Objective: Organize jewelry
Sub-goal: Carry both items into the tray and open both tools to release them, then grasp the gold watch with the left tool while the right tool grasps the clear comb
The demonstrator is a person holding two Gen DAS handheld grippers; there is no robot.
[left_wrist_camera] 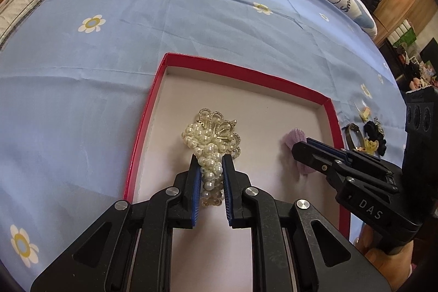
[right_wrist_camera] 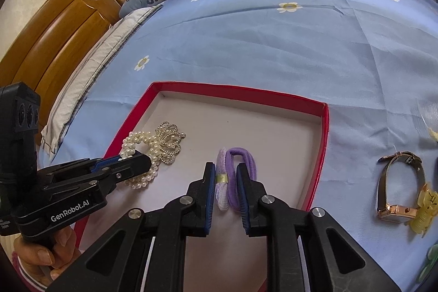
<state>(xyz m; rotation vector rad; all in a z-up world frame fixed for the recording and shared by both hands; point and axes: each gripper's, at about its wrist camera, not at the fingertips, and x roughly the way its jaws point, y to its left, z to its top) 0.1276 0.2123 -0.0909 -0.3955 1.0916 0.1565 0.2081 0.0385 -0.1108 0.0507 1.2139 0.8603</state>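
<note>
Taking the red tray (left_wrist_camera: 273,78) as the marker: its near edge is lost under the black arms of both tools, so that rim cannot be seen in either view. Inside it, the lower loops of the pearl bracelet (left_wrist_camera: 209,152) disappear between the blue pads, and in the right wrist view the other tool covers part of it. The purple hair ties (right_wrist_camera: 241,174) are mostly masked in the left wrist view. Right of the tray, the watch (right_wrist_camera: 391,182) has its face turned away, the yellow claw clip (right_wrist_camera: 423,212) is half behind it, and a green thing (right_wrist_camera: 429,262) is cut by the frame edge. The dark pieces (left_wrist_camera: 375,130) there are too small to name.
</note>
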